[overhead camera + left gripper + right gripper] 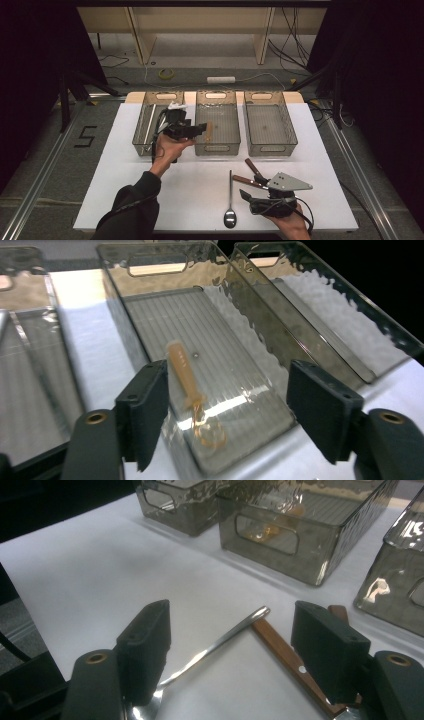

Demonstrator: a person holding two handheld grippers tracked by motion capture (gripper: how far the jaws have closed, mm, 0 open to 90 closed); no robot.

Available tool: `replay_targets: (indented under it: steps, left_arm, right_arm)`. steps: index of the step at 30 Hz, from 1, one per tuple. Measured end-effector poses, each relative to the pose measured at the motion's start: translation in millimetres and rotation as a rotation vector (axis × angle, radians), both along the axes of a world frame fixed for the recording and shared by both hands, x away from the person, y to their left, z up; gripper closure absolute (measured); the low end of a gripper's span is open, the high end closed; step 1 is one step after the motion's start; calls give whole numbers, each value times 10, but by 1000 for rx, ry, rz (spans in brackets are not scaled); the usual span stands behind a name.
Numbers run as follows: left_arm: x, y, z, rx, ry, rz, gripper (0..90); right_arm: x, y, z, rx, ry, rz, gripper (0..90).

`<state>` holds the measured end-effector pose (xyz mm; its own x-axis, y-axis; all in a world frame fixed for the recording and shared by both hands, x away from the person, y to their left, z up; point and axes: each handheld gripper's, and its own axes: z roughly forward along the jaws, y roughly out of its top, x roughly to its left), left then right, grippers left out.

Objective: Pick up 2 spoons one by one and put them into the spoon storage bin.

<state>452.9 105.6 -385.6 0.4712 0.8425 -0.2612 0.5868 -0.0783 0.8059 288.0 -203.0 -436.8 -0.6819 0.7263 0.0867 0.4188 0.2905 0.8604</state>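
Where high view blurs it, wooden fork (192, 396) lies in middle bin (260, 365).

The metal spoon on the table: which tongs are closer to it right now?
Right. The right tongs sit open just beside the spoon at the table's near edge. The left tongs are far off, open over the middle bin.

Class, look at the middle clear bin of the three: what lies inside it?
Inside the middle bin lies one wooden-handled utensil. Its lower end is blurred by glare, so its type is unclear. The left gripper partly covers the bin's left side.
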Motion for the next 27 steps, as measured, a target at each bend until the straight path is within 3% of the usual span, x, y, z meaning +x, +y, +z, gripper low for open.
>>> replay_targets:
  steps: [4, 10, 15, 20, 27]
  left_arm:
    - [-231, 140, 2, -9, -28, 5, 296]
    - [-540, 336, -61, 22, -52, 5, 279]
    - [-772, 434, -121, 50, -94, -9, 267]
    - [-963, 492, -202, 75, -116, -38, 252]
    - [-1184, 610, -276, 89, -128, -29, 249]
  right_arm:
    - [6, 66, -37, -25, 27, -10, 332]
    - [-8, 180, -109, -52, 82, -34, 333]
    - [-17, 290, -163, -76, 126, -44, 343]
    - [-17, 395, -223, -95, 171, -51, 366]
    - [19, 501, -302, -125, 227, -51, 398]
